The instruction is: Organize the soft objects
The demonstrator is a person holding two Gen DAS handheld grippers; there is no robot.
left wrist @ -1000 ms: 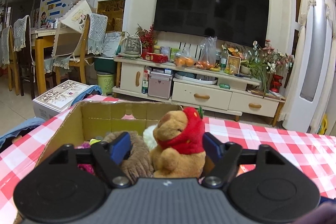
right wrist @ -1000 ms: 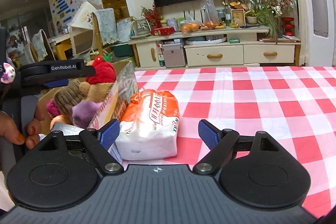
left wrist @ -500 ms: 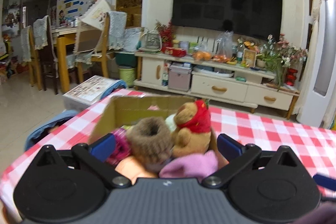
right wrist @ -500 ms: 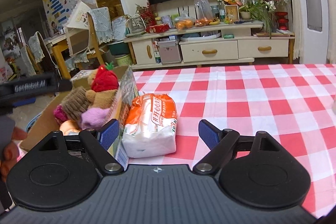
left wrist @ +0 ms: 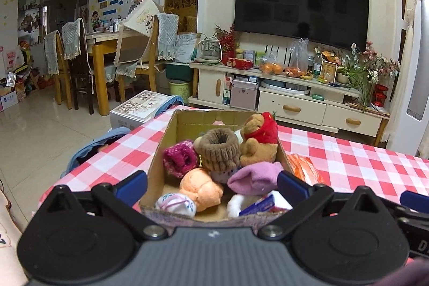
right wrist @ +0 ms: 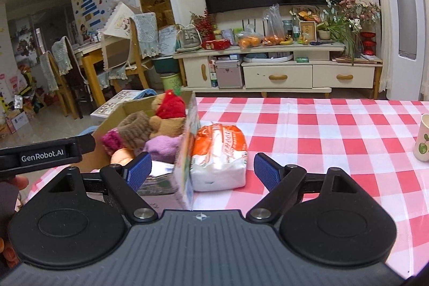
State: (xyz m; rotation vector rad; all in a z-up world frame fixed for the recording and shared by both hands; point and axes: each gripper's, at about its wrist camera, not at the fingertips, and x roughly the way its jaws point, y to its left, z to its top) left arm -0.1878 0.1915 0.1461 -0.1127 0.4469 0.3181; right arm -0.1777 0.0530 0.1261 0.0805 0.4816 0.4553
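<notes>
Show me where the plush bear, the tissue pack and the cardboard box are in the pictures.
bear (left wrist: 258, 145): left wrist view, on its brown body under the red hood.
tissue pack (right wrist: 218, 156): right wrist view, on its orange-and-white wrapper.
box (left wrist: 161, 149): left wrist view, on its left wall.

My left gripper (left wrist: 211, 185) hangs over the near end of the cardboard box (left wrist: 171, 130), blue pads spread wide, nothing between them. Box sits on the red-and-white checked tablecloth (left wrist: 348, 160). Contents: brown bear in red hood (left wrist: 258, 138) at far right, brown knit cuff (left wrist: 219, 149) beside it, magenta knit piece (left wrist: 178, 160), orange plush (left wrist: 201, 186), lilac fleece item (left wrist: 254, 177). Orange packet (left wrist: 304, 169) lies just outside the right wall.
</notes>
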